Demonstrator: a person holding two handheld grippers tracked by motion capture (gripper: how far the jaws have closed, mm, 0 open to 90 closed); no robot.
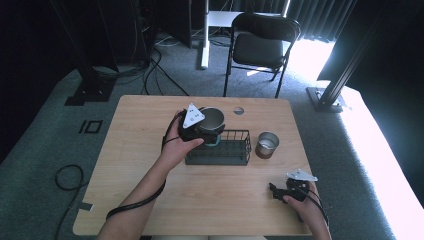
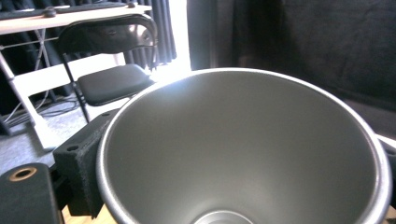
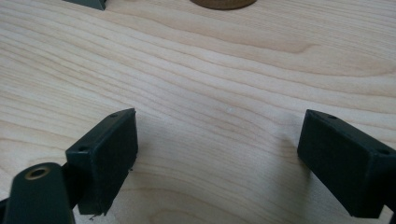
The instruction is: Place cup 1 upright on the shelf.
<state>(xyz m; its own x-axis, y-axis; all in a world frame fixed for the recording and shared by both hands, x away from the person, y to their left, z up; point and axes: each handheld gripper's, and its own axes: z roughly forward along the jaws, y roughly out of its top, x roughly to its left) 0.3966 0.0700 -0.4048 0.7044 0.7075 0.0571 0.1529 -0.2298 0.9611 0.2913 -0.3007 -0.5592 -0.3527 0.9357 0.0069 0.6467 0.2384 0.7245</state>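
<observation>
My left gripper [image 1: 202, 126] is shut on a steel cup [image 1: 212, 118] with a teal base, held at the left end of a dark wire rack [image 1: 235, 156] in the middle of the table. The left gripper view looks straight into the cup's grey inside [image 2: 243, 149], with one black pad [image 2: 84, 158] against its outer wall. I cannot tell whether the cup rests in the rack. A second steel cup [image 1: 267, 144] with a brown base stands on the table just right of the rack. My right gripper [image 1: 276, 192] lies near the front right edge, open, its jaws [image 3: 224, 158] wide over bare wood.
The wooden table [image 1: 150, 190] has a small round hole [image 1: 239, 110] at the back. A black folding chair [image 1: 260, 45] stands behind the table. Cables [image 1: 67, 177] lie on the floor to the left. A metal frame leg [image 1: 330, 90] stands at the back right.
</observation>
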